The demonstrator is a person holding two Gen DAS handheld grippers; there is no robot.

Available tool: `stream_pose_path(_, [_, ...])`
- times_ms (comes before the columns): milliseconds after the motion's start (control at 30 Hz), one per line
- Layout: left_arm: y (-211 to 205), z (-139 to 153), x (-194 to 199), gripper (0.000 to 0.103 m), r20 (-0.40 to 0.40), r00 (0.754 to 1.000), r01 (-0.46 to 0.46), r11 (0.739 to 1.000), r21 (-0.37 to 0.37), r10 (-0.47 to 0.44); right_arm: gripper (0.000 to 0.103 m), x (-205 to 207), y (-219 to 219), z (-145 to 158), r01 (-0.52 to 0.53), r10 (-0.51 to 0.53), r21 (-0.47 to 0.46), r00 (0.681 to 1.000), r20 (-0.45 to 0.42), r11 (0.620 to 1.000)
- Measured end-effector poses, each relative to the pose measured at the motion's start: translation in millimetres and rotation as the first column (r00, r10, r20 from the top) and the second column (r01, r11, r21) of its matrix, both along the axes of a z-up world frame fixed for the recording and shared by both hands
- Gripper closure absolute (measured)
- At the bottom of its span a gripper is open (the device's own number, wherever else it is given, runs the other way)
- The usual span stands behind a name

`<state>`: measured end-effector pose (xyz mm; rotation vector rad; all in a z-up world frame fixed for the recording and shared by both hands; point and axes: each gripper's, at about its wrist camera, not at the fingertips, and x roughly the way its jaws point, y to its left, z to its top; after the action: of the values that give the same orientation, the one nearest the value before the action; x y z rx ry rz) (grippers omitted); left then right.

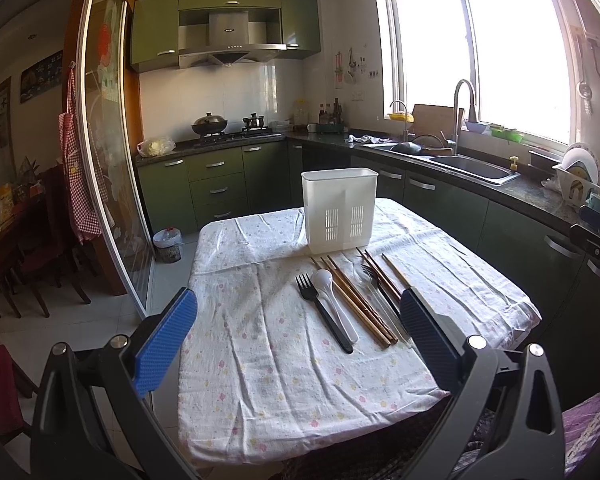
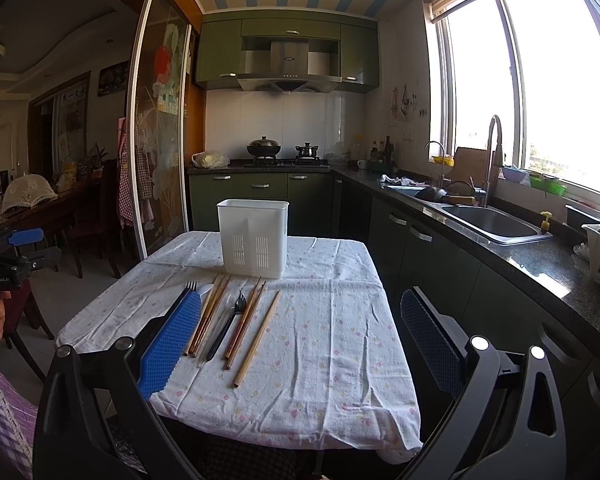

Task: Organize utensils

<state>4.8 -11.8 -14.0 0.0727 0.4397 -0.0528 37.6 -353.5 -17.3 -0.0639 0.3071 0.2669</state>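
Note:
A white slotted utensil holder (image 1: 339,212) (image 2: 253,240) stands upright at the far side of the cloth-covered table (image 1: 300,380) (image 2: 320,360). In front of it the utensils lie in a row: a black fork (image 1: 324,316) (image 2: 190,286), a white spoon (image 1: 332,296) (image 2: 206,289), wooden chopsticks (image 1: 360,308) (image 2: 246,320), a second black utensil (image 2: 228,328) and a lone chopstick (image 2: 258,338). My left gripper (image 1: 298,300) hovers open above the table's near edge. My right gripper (image 2: 303,294) is open too, and its left pad hides most of the fork.
A dark counter with a sink (image 1: 476,168) (image 2: 492,222) runs along the right over green cabinets. A glass sliding door (image 1: 108,160) stands to the left, with a small bin (image 1: 167,244) on the floor beside the table. Dining chairs (image 1: 40,264) stand further left.

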Motion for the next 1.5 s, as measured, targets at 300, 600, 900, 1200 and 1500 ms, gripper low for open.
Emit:
stream_pose_path(300, [-2,1,1,0.006,-0.006,1.000,-0.002,1.000,0.006,0.002,0.004,0,0,-1,0.000,0.000,0.001,1.000,-0.001,1.000])
stream_pose_path(600, [-1,1,3,0.007,-0.018,1.000,-0.002,1.000,0.002,0.002,0.004,3,1,-7,0.000,0.000,0.001,1.000,-0.010,1.000])
stream_pose_path(900, [-1,-16,50,0.006,-0.230,0.972,0.024,0.998,-0.060,-0.037,0.004,55,3,-24,-0.083,0.091,0.049,0.973,-0.212,0.995])
stream_pose_path(1200, [11,-74,166,0.007,-0.618,0.786,-0.089,0.984,-0.156,-0.027,0.004,142,38,-46,-0.190,0.204,0.081,0.832,-0.516,0.978])
stream_pose_path(1500, [-2,-121,253,0.020,-0.746,0.658,-0.206,0.977,-0.049,0.101,0.007,194,63,-63,-0.173,0.173,0.060,0.769,-0.616,0.983])
